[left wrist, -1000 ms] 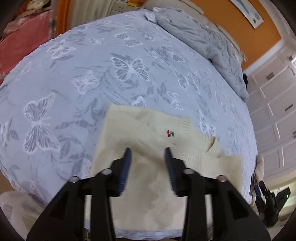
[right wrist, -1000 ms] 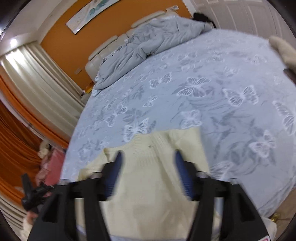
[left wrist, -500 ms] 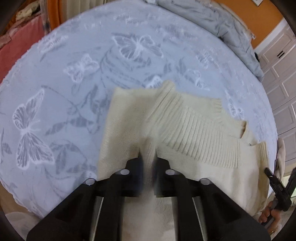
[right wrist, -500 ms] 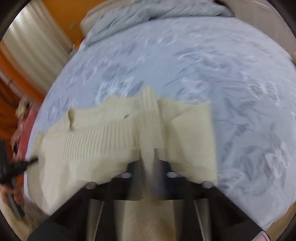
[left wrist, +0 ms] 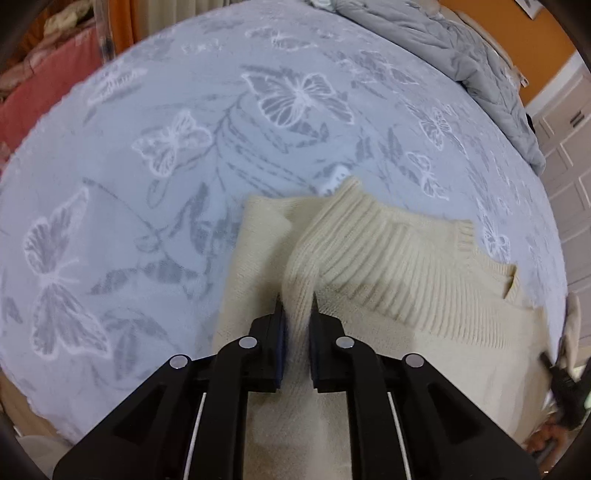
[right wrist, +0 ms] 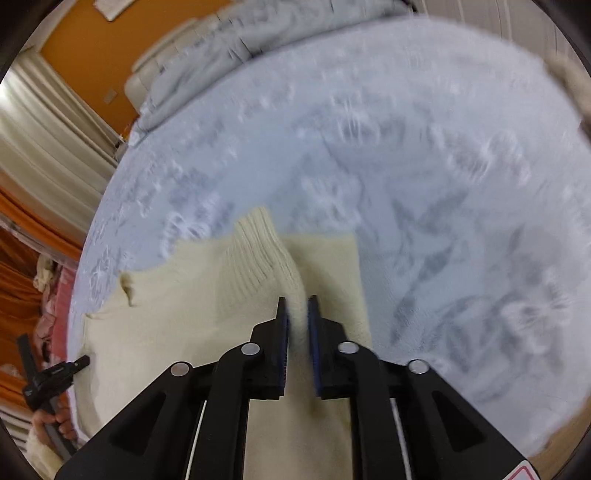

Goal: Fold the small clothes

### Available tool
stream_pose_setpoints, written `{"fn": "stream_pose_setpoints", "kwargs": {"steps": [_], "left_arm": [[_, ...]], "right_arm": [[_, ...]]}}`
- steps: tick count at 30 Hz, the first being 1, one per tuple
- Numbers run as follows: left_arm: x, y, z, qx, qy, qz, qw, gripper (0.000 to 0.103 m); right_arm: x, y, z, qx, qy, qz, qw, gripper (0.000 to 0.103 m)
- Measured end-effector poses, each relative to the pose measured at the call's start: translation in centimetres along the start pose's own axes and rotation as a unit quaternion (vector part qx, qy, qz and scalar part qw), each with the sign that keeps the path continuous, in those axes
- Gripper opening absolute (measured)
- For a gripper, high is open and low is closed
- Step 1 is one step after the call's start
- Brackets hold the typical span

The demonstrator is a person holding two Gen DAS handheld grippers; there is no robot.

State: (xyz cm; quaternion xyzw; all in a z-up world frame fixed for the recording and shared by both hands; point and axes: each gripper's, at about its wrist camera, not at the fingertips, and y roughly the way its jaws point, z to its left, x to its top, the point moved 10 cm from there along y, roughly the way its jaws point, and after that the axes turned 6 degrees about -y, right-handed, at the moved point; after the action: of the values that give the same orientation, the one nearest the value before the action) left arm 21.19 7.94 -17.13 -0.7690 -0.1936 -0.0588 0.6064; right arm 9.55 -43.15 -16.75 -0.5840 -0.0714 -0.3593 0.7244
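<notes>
A small cream knit sweater (left wrist: 388, 273) lies on the blue butterfly bedspread (left wrist: 166, 147). My left gripper (left wrist: 297, 306) is shut on the ribbed hem at the sweater's left side, and the hem is lifted and carried over the body. My right gripper (right wrist: 297, 308) is shut on the ribbed hem at the right side of the same sweater (right wrist: 177, 295), which is folded over itself. The neckline shows at the far edge in both views. The right wrist view is blurred by motion.
A crumpled grey duvet (left wrist: 461, 62) lies at the far end of the bed, also in the right wrist view (right wrist: 258, 33). Orange wall, white doors (left wrist: 569, 147) and curtains (right wrist: 48, 122) surround the bed. Pink cloth (left wrist: 40, 88) lies beyond the left edge.
Both grippers went from open above the flat sweater to shut on its hem, then carried the hem away over the body, hiding the cherry motif.
</notes>
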Motion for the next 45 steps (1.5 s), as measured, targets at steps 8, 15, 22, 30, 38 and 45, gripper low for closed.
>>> {"fn": "stream_pose_setpoints", "kwargs": {"steps": [8,15,22,30,38,45], "left_arm": [[-1.4,-8.5,-3.7,-0.028,0.035,-0.107,0.9933,0.036],[-7.6,-5.1,-7.3,-0.05,0.053,-0.038,0.9966,0.036],[-7.9,-2.9,-0.6,-0.021,0.027,-0.019,0.9993,0.035],[-7.7,-3.4,-0.5,-0.045,0.029,-0.046,0.9975,0.035],[-0.4,-3.7,-2.3,-0.02,0.03,-0.091,0.9952,0.074],[2.2,0.2,-1.2,0.001,0.01,-0.052,0.9986,0.014]], "right_arm": [[-3.5,-3.8,15.6,0.132,-0.116,-0.025,0.984,0.032],[-13.2,2.4,27.5,0.177,-0.243,0.078,0.951,0.009],[-7.4,4.1,10.1,0.014,-0.124,0.055,0.991,0.0],[-3.2,0.6,-1.2,-0.008,0.038,0.016,0.999,0.015],[1.7,4.6,1.9,-0.062,-0.053,0.025,0.996,0.068],[3.5,1.6,2.6,-0.023,-0.053,-0.038,0.998,0.011]]}}
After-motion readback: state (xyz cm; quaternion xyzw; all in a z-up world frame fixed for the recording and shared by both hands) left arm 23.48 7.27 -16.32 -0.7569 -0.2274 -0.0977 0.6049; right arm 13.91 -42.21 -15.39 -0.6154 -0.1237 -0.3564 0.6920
